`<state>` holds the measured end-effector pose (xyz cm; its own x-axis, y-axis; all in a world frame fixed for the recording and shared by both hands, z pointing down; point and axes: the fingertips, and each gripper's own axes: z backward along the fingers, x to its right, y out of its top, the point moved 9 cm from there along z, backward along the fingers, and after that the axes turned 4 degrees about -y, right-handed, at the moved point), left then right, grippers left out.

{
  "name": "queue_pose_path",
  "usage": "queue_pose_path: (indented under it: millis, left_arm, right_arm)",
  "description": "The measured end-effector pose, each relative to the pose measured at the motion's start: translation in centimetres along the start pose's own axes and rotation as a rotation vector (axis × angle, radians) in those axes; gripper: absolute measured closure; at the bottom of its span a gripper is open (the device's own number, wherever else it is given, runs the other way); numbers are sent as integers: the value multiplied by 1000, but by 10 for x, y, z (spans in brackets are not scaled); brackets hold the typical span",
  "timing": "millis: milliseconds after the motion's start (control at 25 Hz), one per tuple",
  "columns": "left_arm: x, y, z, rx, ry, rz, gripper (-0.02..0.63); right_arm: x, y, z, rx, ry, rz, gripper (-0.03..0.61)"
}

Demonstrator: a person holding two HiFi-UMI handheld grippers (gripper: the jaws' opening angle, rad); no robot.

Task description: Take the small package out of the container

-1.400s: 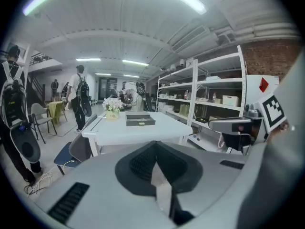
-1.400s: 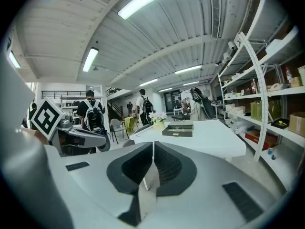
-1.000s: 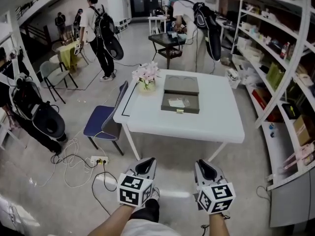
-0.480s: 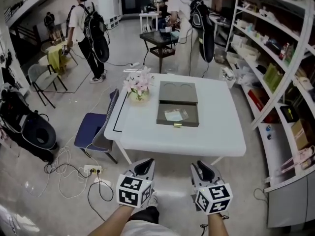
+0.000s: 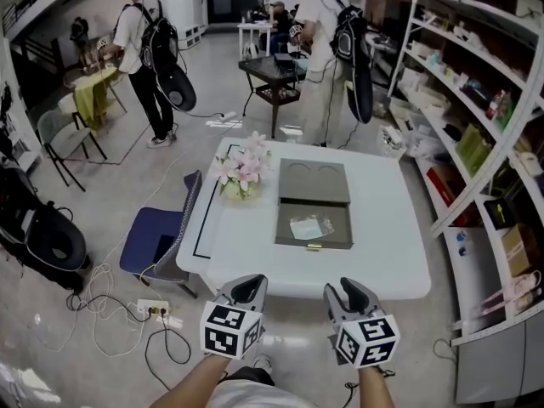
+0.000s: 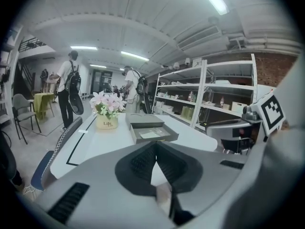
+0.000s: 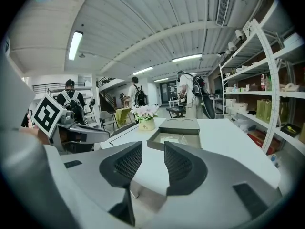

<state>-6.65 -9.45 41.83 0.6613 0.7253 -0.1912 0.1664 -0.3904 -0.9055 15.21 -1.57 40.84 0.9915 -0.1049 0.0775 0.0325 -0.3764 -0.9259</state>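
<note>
- Small package (image 5: 308,228) is well ahead of us, flat on the floor of the open grey container (image 5: 313,243) in the middle of the white table (image 5: 246,253). Both grippers hang short of the table's near edge.
- Left gripper (image 6: 155,146): its jaws meet at the tips with nothing between them. If we want it to steady the container, it can only press, not clasp, and a push from shut jaws could shove the box away.
- Right gripper (image 7: 152,151): its jaws have just been opening and stand apart with nothing between them. We judge this to be the picking gripper. The gap looks moderate, so a wide flat package may be hard to take.
- At the near edge, coming in low could knock a gripper on the tabletop.
- In the container, the package looks thin and clear. Jaw tips may scrape the floor, slide it against a wall or catch only a corner, and the low walls crowd a slanted reach.
- Just left of the container stands the flower pot (image 5: 240,185). A wide sweep on that side could tip it.
</note>
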Motion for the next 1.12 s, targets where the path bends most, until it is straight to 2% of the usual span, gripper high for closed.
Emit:
queue_pose_path:
  millis: [320, 640, 920, 1120]
  left_arm:
    - [-34, 18, -24, 20, -18, 11, 609]
    - [-52, 30, -49, 31, -29, 7, 609]
    - [-57, 42, -81, 23, -39, -1, 609]
    - [-66, 48, -103, 19, -29, 3, 609]
  right_arm:
    - [7, 24, -44, -35, -14, 37, 392]
    - [31, 47, -81, -87, 10, 52, 382]
    - [61, 61, -125, -230, 84, 97, 380]
    - [81, 51, -168, -381, 134, 123, 379]
